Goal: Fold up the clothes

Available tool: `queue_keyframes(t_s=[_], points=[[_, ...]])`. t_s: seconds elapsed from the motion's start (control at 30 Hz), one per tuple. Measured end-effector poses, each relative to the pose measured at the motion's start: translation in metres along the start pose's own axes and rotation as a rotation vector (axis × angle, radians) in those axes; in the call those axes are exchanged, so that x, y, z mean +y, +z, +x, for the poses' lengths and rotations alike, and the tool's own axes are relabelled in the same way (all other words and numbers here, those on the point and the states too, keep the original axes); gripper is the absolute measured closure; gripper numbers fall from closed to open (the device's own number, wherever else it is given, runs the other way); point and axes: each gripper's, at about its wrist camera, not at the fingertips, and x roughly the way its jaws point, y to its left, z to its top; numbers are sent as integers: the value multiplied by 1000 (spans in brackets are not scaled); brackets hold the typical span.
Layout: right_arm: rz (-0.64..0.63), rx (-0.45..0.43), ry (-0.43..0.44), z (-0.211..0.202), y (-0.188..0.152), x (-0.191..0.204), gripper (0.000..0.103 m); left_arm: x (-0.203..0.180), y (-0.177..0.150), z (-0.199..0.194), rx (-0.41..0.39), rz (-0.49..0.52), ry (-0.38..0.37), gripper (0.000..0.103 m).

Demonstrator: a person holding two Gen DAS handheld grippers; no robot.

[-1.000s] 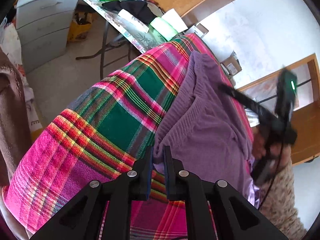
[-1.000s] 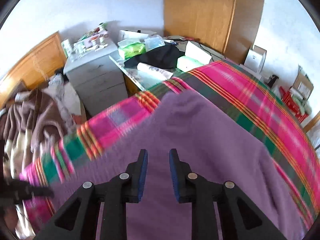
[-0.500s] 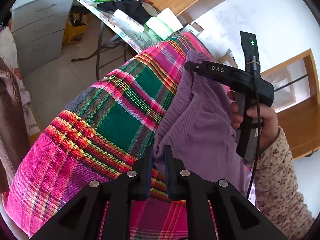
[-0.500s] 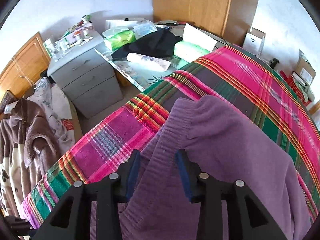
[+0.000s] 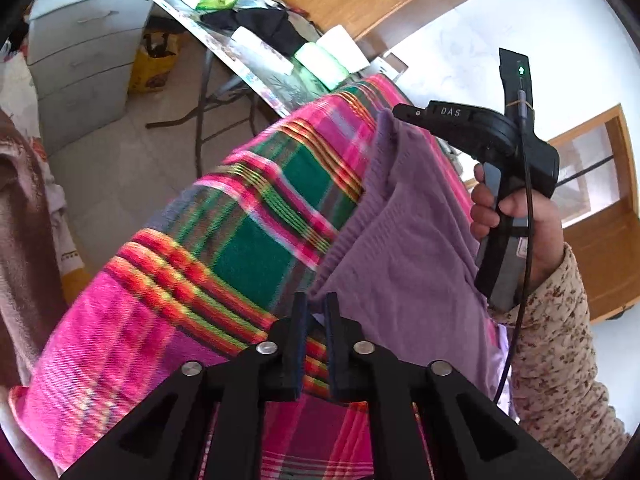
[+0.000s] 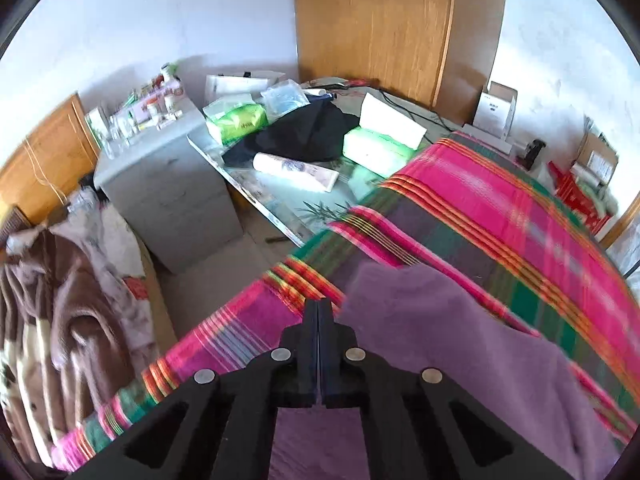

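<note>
— Where is the purple sweater (image 5: 408,248) lying?
— It is lying on the bed, on top of the pink and green checked blanket (image 5: 248,240). One corner of it is poking up near the far edge of the blanket.

— What are the left tongs (image 5: 316,312) doing?
— They are nearly pressed together, pinching the near edge of the sweater between the two tips.

— And the right tongs (image 6: 318,312)?
— In their own camera they are pressed tight together, with the sweater's corner just beside them. I cannot tell if any cloth is caught in there. The left camera is showing a hand (image 5: 516,216) gripping their handle, with a flowery sleeve (image 5: 560,360) behind it, and their tip is touching the far corner of the sweater.

— What is sitting around the bed?
— A bench (image 6: 280,196) with a black cloth (image 6: 308,132), green packs and a white tube is standing just past the blanket. A grey drawer chest (image 6: 168,184) is next to it, and a wooden wardrobe (image 6: 384,28) is standing against the wall.
</note>
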Motion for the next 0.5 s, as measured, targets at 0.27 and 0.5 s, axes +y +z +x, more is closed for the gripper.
queue_keyframes(t_s=[0.27, 0.5], points=[[47, 15, 49, 2, -11, -9, 102, 4, 2, -3, 2, -20, 0, 94], [33, 29, -14, -14, -13, -43, 69, -4, 2, -8, -28, 13, 0, 62]])
